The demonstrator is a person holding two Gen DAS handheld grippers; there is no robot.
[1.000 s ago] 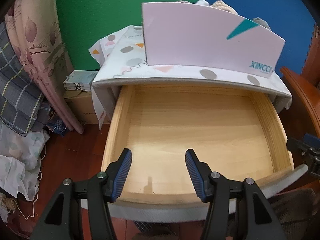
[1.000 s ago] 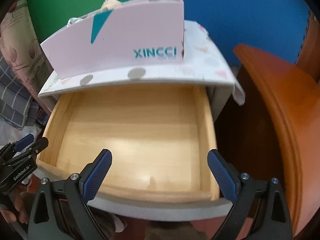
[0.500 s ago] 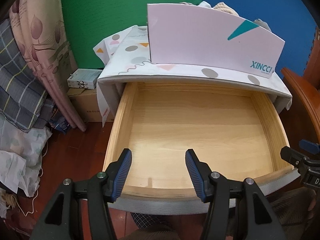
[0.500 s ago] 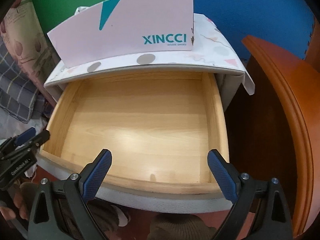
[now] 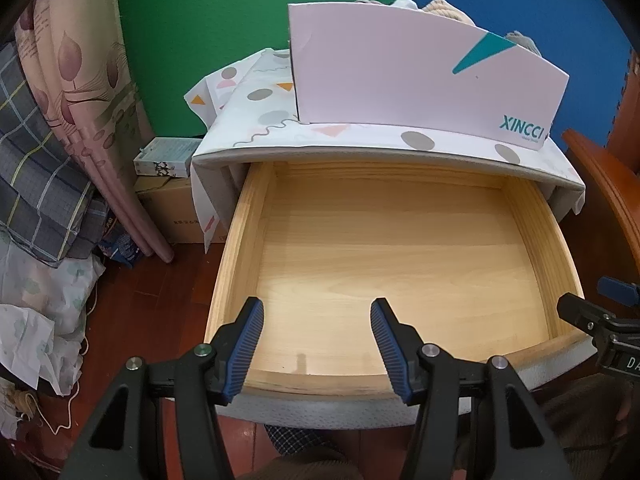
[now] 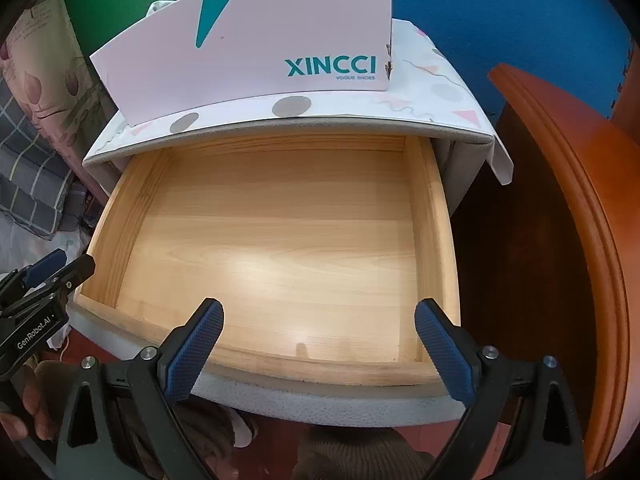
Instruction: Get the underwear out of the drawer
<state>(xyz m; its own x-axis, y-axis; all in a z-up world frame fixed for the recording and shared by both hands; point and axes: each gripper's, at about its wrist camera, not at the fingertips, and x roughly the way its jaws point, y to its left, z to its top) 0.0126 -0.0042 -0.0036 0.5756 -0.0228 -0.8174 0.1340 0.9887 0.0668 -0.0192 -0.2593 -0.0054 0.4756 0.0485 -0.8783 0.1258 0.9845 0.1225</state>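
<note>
Even indoor light falls from above onto the open drawer (image 6: 434, 216) — a soft glare patch glows on its pale floor, small shadows near the front wall. Both fisheye views stay sharp at centre — straight edges bow outward, and corners darken to black.

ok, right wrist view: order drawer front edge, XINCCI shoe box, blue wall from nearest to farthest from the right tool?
1. Drawer front edge: directly below the right tool, between its open fingers.
2. XINCCI shoe box: on the cabinet top, beyond the drawer's back, slightly left.
3. Blue wall: behind the box, upper right.
</note>
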